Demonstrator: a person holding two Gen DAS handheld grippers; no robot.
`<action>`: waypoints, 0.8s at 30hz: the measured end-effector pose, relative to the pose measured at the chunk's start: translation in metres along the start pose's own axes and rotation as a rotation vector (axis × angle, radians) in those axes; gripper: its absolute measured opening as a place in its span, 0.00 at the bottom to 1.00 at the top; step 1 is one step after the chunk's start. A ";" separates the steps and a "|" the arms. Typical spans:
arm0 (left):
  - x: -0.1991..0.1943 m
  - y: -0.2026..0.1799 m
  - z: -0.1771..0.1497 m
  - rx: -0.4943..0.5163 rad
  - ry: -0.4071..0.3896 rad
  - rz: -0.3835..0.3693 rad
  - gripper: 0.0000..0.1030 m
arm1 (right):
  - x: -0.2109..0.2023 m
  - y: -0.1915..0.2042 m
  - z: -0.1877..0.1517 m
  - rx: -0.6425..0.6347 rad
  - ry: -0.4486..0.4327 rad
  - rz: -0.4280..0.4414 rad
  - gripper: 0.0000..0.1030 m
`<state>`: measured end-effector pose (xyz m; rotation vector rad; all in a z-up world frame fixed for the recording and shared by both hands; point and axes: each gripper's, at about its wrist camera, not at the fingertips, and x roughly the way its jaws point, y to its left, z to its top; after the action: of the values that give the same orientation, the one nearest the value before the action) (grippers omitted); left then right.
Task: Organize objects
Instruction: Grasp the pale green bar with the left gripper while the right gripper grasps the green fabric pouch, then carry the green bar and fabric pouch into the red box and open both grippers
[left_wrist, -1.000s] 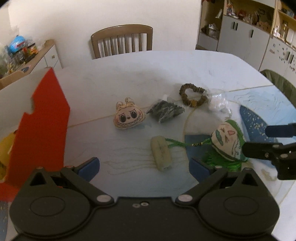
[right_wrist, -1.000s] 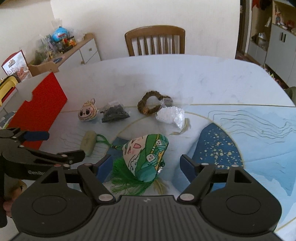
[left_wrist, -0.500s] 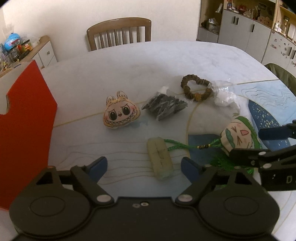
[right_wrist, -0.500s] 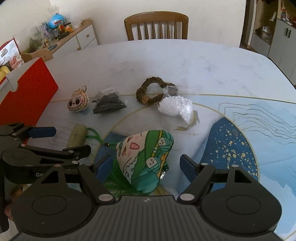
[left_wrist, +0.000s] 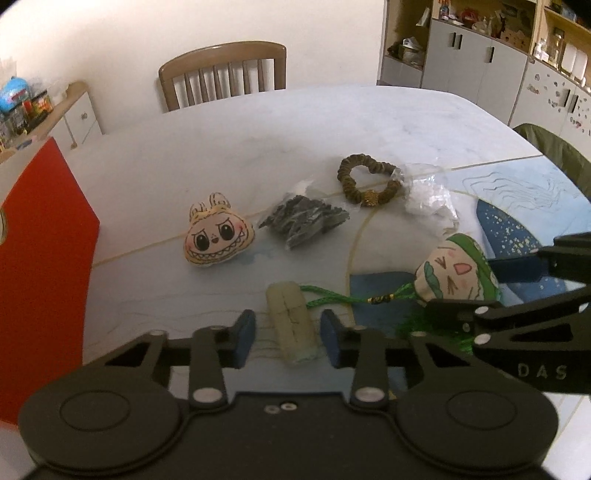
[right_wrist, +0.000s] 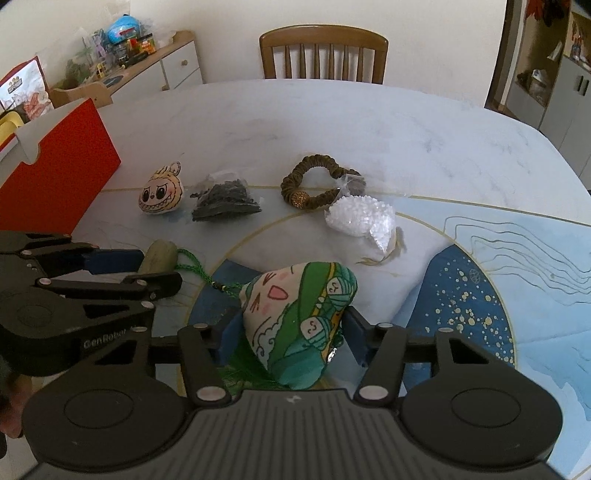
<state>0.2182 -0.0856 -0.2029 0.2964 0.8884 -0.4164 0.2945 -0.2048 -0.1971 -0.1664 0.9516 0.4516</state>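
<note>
A green and cream cloth sachet (right_wrist: 299, 314) with a green tassel sits between the pads of my right gripper (right_wrist: 290, 339), which press its two sides. A green cord (left_wrist: 332, 301) runs from the sachet (left_wrist: 454, 275) to a pale green oblong charm (left_wrist: 291, 328). My left gripper (left_wrist: 288, 338) has its jaws drawn in on both sides of that charm, with thin gaps still showing. Farther back lie a cream monster-face plush (left_wrist: 218, 240), a dark packet (left_wrist: 303, 221), a brown scrunchie (left_wrist: 369, 181) and a clear bag of white beads (right_wrist: 360, 219).
A red and white box (left_wrist: 44, 266) stands at the table's left edge. A wooden chair (left_wrist: 225, 74) is at the far side. The marble table (left_wrist: 258, 129) has a blue patterned part at right. Cabinets line the walls.
Both grippers have moved forward and down, and their jaws have narrowed: the left around the pale charm, the right onto the sachet. The sachet now stands more upright.
</note>
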 end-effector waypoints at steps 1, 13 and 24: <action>0.001 0.000 0.001 -0.004 0.003 -0.004 0.27 | -0.001 0.000 0.000 0.001 -0.003 0.000 0.55; -0.025 0.010 0.000 -0.038 0.001 -0.041 0.18 | -0.032 0.005 0.000 0.047 -0.071 0.025 0.52; -0.071 0.044 0.000 -0.101 -0.010 -0.050 0.18 | -0.084 0.023 0.009 0.050 -0.153 0.068 0.52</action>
<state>0.1991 -0.0307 -0.1424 0.1794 0.9051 -0.4175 0.2496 -0.2064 -0.1215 -0.0538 0.8188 0.4955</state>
